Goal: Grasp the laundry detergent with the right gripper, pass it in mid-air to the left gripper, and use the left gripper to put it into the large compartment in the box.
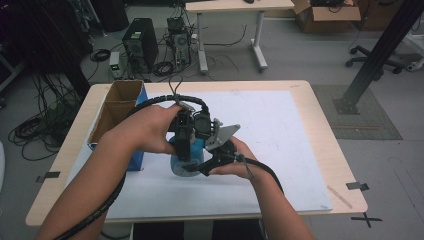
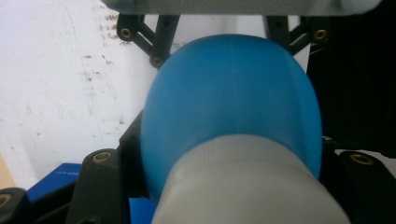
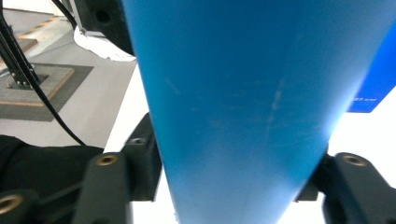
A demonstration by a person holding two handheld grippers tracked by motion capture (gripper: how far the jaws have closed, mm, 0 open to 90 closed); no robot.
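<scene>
Bottle (image 1: 186, 162) standing near the middle of the table (image 1: 320, 130), slightly left, on the white sheet (image 1: 280, 140), blue and translucent with a pale cap or collar at the top. Left hand-held gripper (image 1: 184, 145) coming down over the upper part, jaws closing around the blue shoulder (image 2: 233, 102) just below the pale collar (image 2: 243, 182), touching it on both sides in the left gripper view. Right hand-held gripper (image 1: 207, 167) clamping the lower body from the near right, jaws pressing the smooth blue wall (image 3: 243, 107) on either side in the right gripper view. Judging by the look: light plastic, thin-walled, probably giving a little under a hard squeeze, glossy and so likely slippery; how full, not telling from here. Holding best low on the straight body for steadiness and at the shoulder under the collar for any twisting, as both grips appear placed. Lying just left of the bottle, a blue carton (image 1: 136, 160), and beside it an open cardboard box (image 1: 117, 107) at the left edge. Table pale wood with rounded corners, sheet faintly speckled. Beyond, grey floor (image 1: 300, 60) with computer towers (image 1: 141, 44), loose cables, another desk (image 1: 235, 7), an office chair base and a black frame post at far right.
</scene>
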